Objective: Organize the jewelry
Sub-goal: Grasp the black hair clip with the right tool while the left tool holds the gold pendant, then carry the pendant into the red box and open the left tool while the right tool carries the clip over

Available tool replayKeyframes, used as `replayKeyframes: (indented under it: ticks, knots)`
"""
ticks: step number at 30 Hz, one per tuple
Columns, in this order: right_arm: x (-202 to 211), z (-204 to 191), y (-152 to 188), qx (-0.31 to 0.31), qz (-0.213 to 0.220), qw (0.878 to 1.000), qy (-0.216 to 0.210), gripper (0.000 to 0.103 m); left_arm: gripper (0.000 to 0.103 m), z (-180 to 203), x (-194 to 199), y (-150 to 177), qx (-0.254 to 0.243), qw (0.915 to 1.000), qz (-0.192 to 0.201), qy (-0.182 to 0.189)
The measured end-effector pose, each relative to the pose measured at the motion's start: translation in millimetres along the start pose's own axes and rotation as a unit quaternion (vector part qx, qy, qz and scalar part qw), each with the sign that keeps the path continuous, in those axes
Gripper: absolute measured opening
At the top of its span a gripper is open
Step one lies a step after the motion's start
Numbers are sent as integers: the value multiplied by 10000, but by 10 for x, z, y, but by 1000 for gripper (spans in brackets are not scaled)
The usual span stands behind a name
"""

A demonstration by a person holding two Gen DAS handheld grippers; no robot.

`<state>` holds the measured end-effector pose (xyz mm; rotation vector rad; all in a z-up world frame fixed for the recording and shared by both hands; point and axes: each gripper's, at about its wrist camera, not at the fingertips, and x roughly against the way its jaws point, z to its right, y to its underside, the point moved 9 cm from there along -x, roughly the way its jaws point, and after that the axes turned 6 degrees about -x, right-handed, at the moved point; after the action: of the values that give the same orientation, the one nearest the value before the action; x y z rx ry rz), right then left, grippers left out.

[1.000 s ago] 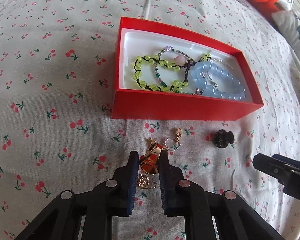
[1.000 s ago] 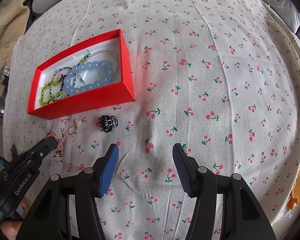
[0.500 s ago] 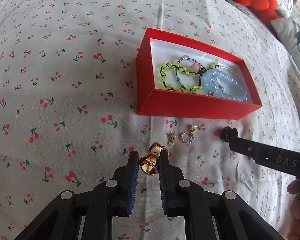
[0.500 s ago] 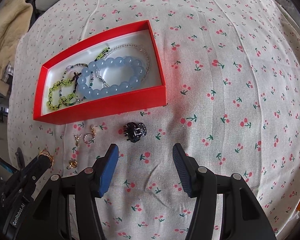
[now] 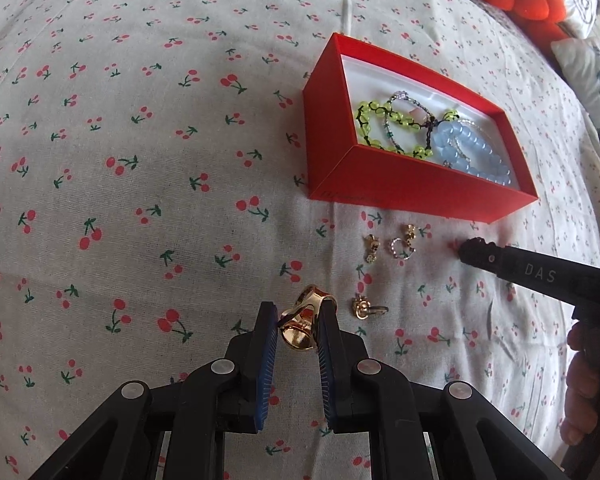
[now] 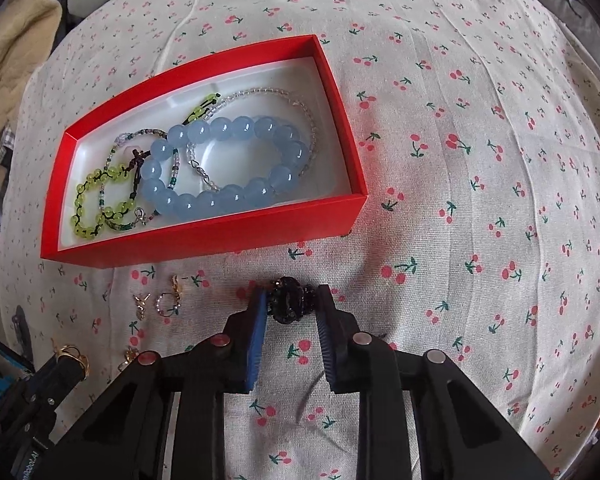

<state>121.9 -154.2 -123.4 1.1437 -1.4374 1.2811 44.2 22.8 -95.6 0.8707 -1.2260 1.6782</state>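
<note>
Left wrist view: the left gripper [image 5: 298,320] is clamped on a glossy gold ring [image 5: 302,326], lifted above the cherry-print cloth [image 5: 140,160]; the red box [image 5: 420,196] lies far and to the right, its long side running left to right. Small gold earrings [image 5: 400,242] rest near its front wall.

Right wrist view: the right gripper [image 6: 290,308] has just been closing — its ribbed blue pads now bracket a dark, knobbly hair claw [image 6: 286,300] on the cloth, apparently touching it. The box, holding smooth blue beads [image 6: 228,168], sits just beyond.
</note>
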Motion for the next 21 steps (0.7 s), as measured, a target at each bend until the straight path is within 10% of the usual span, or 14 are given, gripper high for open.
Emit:
replayKeyframes:
  ticks: [21]
  knots:
    - [475,8,310,654,338,9965,-393,26,14,154,203,-392,-670,9963,309,429]
